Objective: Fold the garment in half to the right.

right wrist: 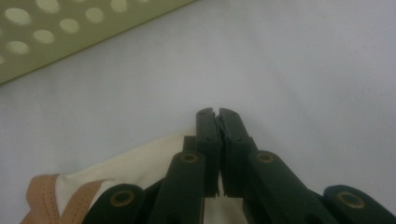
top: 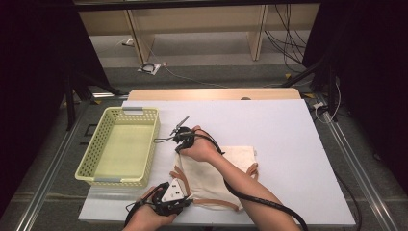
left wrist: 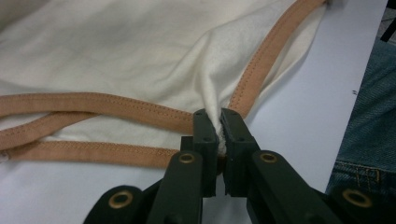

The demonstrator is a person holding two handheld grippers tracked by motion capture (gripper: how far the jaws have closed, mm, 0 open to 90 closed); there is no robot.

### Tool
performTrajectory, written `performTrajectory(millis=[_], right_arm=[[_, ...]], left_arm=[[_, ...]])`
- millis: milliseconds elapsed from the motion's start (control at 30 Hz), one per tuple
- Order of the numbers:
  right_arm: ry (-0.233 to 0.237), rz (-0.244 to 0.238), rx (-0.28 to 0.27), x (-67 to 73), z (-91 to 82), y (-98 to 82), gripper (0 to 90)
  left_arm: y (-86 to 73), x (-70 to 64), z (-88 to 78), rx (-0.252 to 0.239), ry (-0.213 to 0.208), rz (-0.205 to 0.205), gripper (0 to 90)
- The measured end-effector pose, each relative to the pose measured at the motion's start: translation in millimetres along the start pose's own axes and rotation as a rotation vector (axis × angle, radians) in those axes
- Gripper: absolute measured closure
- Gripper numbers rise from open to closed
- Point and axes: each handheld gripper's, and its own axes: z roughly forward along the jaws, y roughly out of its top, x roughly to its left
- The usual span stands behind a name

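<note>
Folding/handling the cream tote bag (top: 219, 175) on the white bench (top: 288, 139); bag is lying flat just right of the yellow basket (top: 120, 144), near the bench's front edge. Left gripper (left wrist: 217, 122) is sitting at the bag corner nearest the basket's front end, jaws clenched on a pinch of cream cloth right beside the tan strap (left wrist: 93, 105), fabric visibly bunching up between the pads. Right gripper (top: 182, 136) is resting at the bag's far corner, just off the basket's right wall; in the right gripper view its jaws (right wrist: 217, 116) are pressed together, cloth lying under them, but I can't tell whether any fabric is actually caught between the tips, so I'm treating it as clamped with nothing confirmed. Judgement: both basket-side corners are being taken to lift or fold that edge. To do it well: confirm the right grip before pulling, otherwise only the left corner is coming up and the bag is skewing. Lift both hands together, keeping the edge taut and level. Keep the loose straps from dragging or looping under the fold. Watch the left pinch, it's on a thin bite near the hem and is likely slipping if yanked sideways.
</note>
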Motion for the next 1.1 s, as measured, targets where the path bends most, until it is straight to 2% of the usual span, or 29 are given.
performTrajectory(millis=[67, 333, 767, 1100], right_arm=[[0.001, 0.003, -0.002, -0.1, 0.0, -0.3, 88.6], [-0.013, 0.000, -0.003, 1.8, -0.1, 0.8, 89.3], [-0.020, -0.018, -0.029, 5.1, -3.4, 6.2, 89.3], [-0.020, -0.012, -0.046, 4.2, -7.4, 7.7, 89.3]], left_arm=[[0.5, -0.3, -0.9, 0.002, -0.002, 0.004, 85.7], [2.1, 1.7, -9.8, -0.057, -0.011, -0.004, 85.9], [2.5, 2.3, -18.8, -0.070, -0.010, 0.007, 85.8], [2.0, 5.3, -25.4, -0.079, -0.014, 0.010, 85.8]])
